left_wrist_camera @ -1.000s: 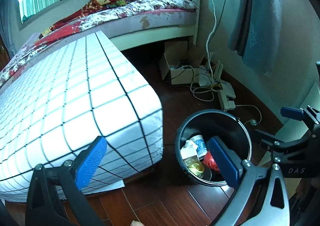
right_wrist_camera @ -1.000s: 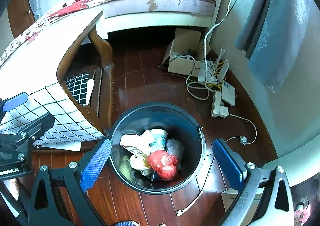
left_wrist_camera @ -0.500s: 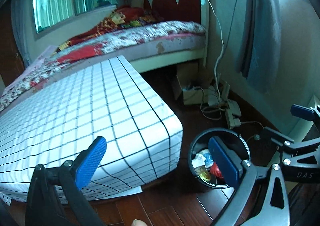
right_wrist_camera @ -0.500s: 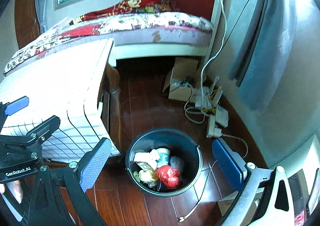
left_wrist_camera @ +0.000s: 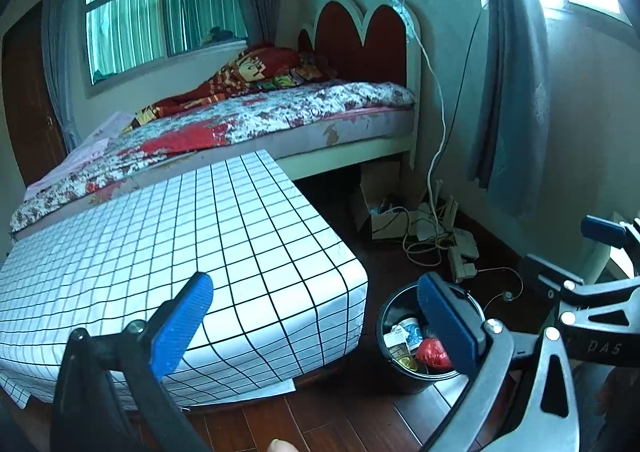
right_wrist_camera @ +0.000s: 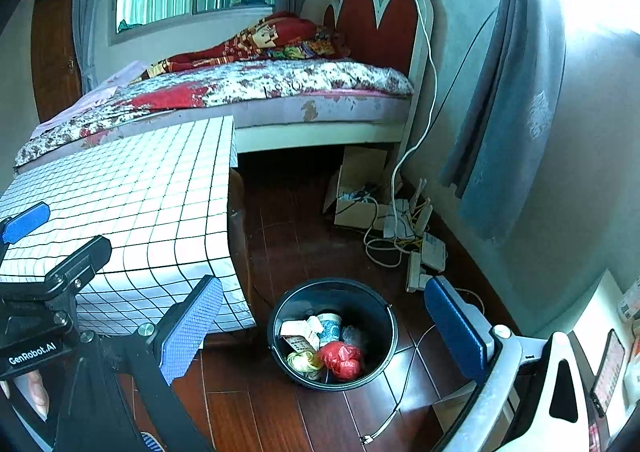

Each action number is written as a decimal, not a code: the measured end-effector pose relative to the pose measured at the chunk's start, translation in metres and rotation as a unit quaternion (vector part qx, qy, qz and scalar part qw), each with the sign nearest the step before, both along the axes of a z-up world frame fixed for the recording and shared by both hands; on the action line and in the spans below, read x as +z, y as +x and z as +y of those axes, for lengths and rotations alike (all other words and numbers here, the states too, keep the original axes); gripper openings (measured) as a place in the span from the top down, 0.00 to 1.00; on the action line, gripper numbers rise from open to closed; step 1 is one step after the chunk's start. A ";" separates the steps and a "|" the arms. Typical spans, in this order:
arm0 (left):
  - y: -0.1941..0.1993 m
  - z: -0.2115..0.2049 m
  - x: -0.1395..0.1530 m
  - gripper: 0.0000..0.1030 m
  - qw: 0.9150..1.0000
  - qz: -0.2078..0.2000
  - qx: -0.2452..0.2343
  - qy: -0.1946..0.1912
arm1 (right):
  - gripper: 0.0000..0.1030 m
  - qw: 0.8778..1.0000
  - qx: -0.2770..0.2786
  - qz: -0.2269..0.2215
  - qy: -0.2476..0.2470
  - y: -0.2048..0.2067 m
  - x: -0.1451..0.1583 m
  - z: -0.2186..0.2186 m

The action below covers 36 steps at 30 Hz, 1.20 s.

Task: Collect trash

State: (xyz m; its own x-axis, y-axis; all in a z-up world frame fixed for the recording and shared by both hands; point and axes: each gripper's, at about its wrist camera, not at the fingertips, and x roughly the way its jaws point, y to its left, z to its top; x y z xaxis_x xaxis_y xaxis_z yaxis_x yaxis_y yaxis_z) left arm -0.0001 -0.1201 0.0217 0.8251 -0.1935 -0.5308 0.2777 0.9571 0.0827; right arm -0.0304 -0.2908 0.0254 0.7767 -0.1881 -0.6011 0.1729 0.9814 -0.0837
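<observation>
A black round bin [right_wrist_camera: 376, 316] stands on the dark wood floor beside a checked table. Inside it lie a red plastic bag [right_wrist_camera: 340, 358], a paper cup [right_wrist_camera: 330, 326], crumpled white paper and a yellow wrapper. The same bin [left_wrist_camera: 390, 316] shows low right in the left wrist view, partly behind a blue pad. My right gripper [right_wrist_camera: 320, 328] hangs open well above the bin, nothing between its fingers. My left gripper [left_wrist_camera: 316, 324] is open and empty too, held over the table's near corner.
The table with the white checked cloth [left_wrist_camera: 180, 252] fills the left. A bed [right_wrist_camera: 260, 91] stands behind it. A cardboard box [right_wrist_camera: 360, 187], cables and a power strip [right_wrist_camera: 416, 272] lie by the wall. A grey curtain [right_wrist_camera: 512, 99] hangs at right.
Both grippers have risen and pulled back from the bin, which now looks smaller and lower in both views. More of the bed, window and wall shows. Both stay open.
</observation>
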 end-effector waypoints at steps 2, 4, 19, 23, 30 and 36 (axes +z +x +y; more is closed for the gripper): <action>-0.008 0.003 0.006 0.01 1.000 -0.007 0.000 -0.004 | 0.01 1.000 -0.002 -0.011 -0.002 -0.010 0.009 0.002; -0.018 0.007 0.013 0.01 1.000 -0.015 -0.002 -0.009 | 0.01 1.000 -0.003 -0.022 -0.004 -0.018 0.016 0.004; -0.036 0.010 0.023 0.01 0.999 -0.029 -0.010 -0.013 | 0.01 0.999 -0.003 -0.046 -0.007 -0.041 0.037 0.009; -0.036 0.010 0.023 0.01 0.999 -0.031 -0.009 -0.015 | 0.01 0.999 -0.007 -0.047 -0.008 -0.043 0.037 0.007; -0.037 0.009 0.024 0.01 0.999 -0.033 -0.007 -0.014 | 0.01 0.999 -0.011 -0.044 -0.007 -0.043 0.036 0.001; -0.037 0.006 0.024 0.01 0.999 -0.033 -0.010 -0.010 | 0.01 0.999 -0.012 -0.044 -0.006 -0.043 0.036 -0.001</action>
State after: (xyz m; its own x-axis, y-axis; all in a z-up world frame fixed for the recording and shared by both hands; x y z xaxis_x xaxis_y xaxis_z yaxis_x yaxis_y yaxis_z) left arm -0.0371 -0.1141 0.0460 0.8536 -0.2213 -0.4717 0.2923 0.9528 0.0821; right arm -0.0739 -0.2918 0.0618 0.8220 -0.2140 -0.5277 0.2038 0.9759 -0.0783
